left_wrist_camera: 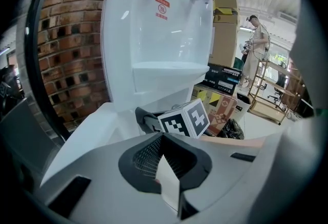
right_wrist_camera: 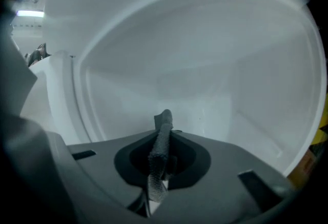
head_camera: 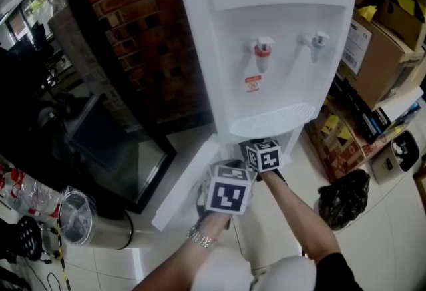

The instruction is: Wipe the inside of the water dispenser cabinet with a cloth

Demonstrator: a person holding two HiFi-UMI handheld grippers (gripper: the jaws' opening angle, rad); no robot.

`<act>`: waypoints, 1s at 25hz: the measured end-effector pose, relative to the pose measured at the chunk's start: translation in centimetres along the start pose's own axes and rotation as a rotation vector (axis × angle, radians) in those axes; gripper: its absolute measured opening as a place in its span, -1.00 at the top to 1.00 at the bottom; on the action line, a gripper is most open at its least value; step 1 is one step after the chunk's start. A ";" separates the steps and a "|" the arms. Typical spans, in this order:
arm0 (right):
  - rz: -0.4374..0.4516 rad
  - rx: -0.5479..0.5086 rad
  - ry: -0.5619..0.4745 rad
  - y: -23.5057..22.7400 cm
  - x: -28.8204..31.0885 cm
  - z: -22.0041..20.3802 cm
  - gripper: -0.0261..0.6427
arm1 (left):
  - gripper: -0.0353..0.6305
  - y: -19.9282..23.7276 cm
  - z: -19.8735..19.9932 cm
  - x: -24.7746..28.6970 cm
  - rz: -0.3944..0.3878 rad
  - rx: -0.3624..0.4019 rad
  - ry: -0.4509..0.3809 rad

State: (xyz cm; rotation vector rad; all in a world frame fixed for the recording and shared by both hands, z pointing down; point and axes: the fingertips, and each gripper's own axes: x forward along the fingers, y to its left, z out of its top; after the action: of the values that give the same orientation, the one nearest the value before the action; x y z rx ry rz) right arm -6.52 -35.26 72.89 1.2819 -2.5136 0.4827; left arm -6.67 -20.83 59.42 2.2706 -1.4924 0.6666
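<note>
The person is wearing a silvery linked bracelet (head_camera: 200, 238) on the left wrist and a black sleeve (head_camera: 336, 273) that is covering only the upper right arm. A white garment (head_camera: 273, 276) is showing at the bottom of the head view. The left gripper (left_wrist_camera: 165, 177) is showing a smooth grey shell with a dark, rounded recess, a black ribbed pad (left_wrist_camera: 148, 156) inside it, and black slots to either side. The right gripper (right_wrist_camera: 160, 166) is showing the same grey shell, dark recess and slots. Each is carrying a white cube printed with black square markers: the left cube (head_camera: 229, 195) and the right cube (head_camera: 265, 155).
</note>
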 end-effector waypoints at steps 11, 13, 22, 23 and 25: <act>-0.302 0.088 0.057 -10.6 -3.1 -2.5 0.86 | 0.89 -0.9 0.1 0.7 -0.023 0.012 -0.001; -0.266 0.081 0.056 -9.3 -2.8 -2.3 0.86 | 0.89 -1.0 0.1 0.8 -0.029 0.011 -0.001; -0.008 -0.035 0.045 -0.4 0.5 -1.8 0.86 | 0.89 -0.4 -0.1 0.8 -0.022 0.002 0.002; -0.028 -0.027 0.054 -1.2 0.5 -2.2 0.86 | 0.89 -0.3 -0.1 0.7 -0.022 0.000 0.002; -0.106 0.017 0.066 -4.1 0.1 -3.0 0.86 | 0.89 -0.3 -0.1 0.6 -0.023 -0.002 -0.001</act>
State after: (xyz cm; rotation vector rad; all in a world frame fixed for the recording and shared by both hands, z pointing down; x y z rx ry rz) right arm -2.95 -36.39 76.31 1.3738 -2.3789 0.5138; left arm -6.20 -21.14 59.80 2.2829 -1.4647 0.6575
